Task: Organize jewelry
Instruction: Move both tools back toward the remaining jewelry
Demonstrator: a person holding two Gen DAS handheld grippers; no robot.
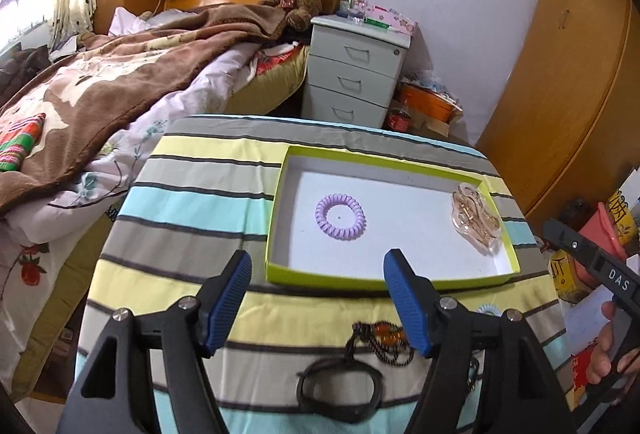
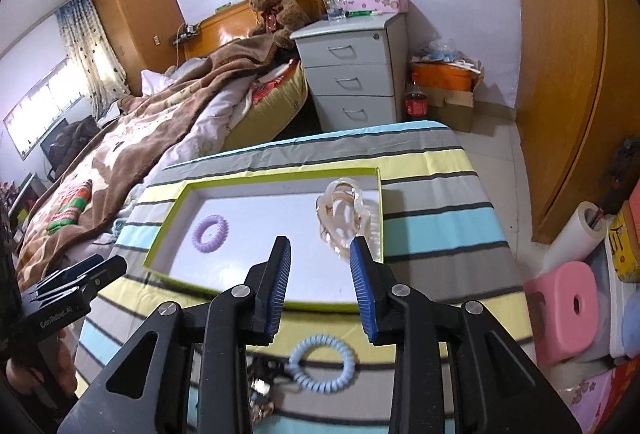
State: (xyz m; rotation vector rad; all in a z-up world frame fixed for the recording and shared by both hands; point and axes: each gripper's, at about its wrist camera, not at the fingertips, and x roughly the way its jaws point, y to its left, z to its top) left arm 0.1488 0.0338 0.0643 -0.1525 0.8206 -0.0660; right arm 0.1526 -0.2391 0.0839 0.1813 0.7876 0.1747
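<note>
A shallow green-rimmed box lid (image 1: pixel 276 270) sits on the striped desk (image 1: pixel 180 202) as the collecting tray; inside it already lie a purple spiral hair tie (image 1: pixel 340 217) toward its left side and a clear amber claw clip (image 1: pixel 476 220) against its right wall, well apart, presumably so each piece stays easy to see. Other pieces remain outside on the cloth, between the tray and the person: a blue spiral hair tie (image 2: pixel 321 362), a black cord bracelet (image 1: pixel 339 388), and a dark beaded piece with an orange stone (image 1: pixel 384 340), touching or tangled with one another as far as can be told.

The left claw (image 1: pixel 318 304) hovers above the near rim of the tray with its blue pads spread wide and nothing between them; it looks poised over the black bracelet and beaded piece, probably to pick one next. The right claw (image 2: pixel 320 286) is open more narrowly, also empty, hanging above the tray's near edge with the blue tie just beneath it; the task seems partly done, with several items left to gather.
</note>
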